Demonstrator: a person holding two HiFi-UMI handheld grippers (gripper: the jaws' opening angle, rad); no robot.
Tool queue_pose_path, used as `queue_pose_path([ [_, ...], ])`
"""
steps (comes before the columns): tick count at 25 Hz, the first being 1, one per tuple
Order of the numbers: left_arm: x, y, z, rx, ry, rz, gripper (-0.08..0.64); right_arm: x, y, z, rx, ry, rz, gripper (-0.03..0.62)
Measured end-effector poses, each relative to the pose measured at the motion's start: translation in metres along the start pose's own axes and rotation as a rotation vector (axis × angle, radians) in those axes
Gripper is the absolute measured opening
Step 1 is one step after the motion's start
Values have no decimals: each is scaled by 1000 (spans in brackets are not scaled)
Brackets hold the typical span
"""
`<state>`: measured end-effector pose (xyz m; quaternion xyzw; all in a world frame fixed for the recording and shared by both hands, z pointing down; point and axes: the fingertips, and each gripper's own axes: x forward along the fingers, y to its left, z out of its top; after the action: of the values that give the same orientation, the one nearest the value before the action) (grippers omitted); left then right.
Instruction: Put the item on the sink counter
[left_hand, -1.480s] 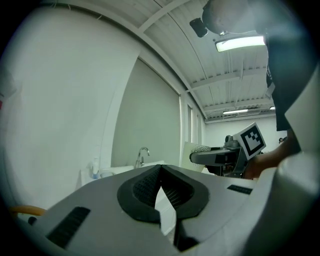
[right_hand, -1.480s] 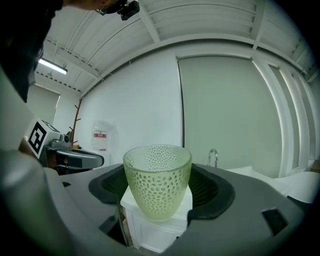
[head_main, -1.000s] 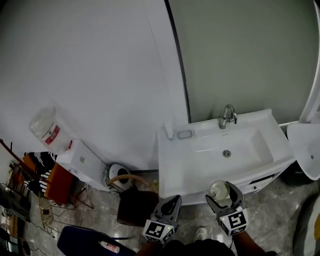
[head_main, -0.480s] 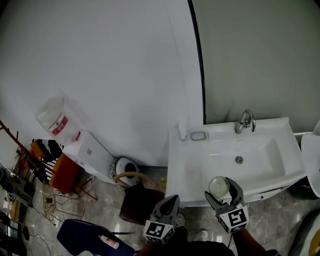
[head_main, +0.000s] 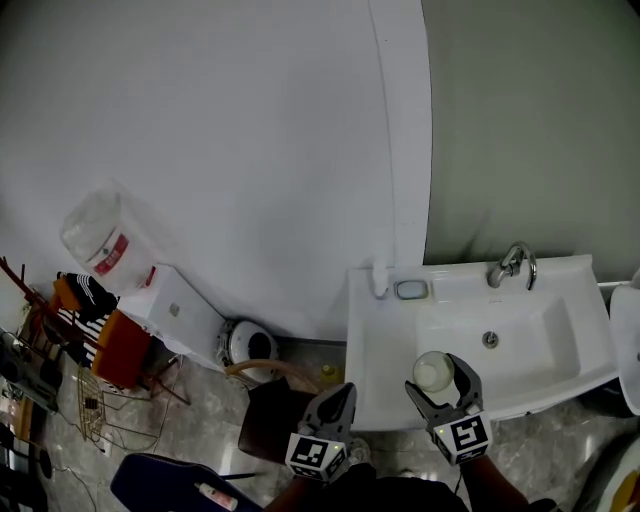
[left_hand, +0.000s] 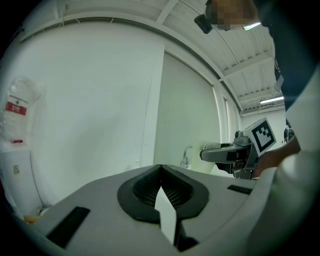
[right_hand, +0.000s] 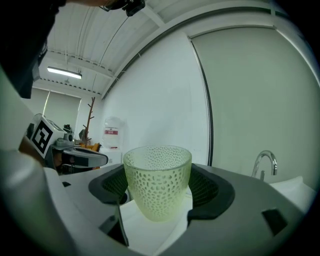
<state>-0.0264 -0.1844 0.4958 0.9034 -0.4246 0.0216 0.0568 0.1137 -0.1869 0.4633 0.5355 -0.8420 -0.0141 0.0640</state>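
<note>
White wall (head_main: 230, 150) behind, marble floor (head_main: 200, 420) below; sink bench (head_main: 380, 340) stands ahead of both grippers. Right gripper (head_main: 438, 382): fingers (right_hand: 207, 192) spread wide and clamped on a cup (right_hand: 157, 180), one pad on each side of it. The cup is pale, dimpled and translucent, upright with its mouth up. From the head view the cup sits between the right fingers, over the front of the bench and just short of the basin (head_main: 520, 335). Cannot tell whether its base touches the bench. Faucet (head_main: 512, 265) lies beyond the right fingers and off to their right. A soap dish (head_main: 411, 290) is straight beyond them at the back edge. Left gripper (head_main: 343, 395): fingers (left_hand: 145, 187) together, nothing between them, held at the bench's front left corner. A jug (head_main: 95, 245) stands well off to the left of the left fingers.
</note>
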Motion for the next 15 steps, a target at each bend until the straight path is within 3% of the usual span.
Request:
queue_pose_path([
  [15, 36, 94, -5, 30, 48, -76, 14, 95, 7, 5, -10, 25, -54, 383],
])
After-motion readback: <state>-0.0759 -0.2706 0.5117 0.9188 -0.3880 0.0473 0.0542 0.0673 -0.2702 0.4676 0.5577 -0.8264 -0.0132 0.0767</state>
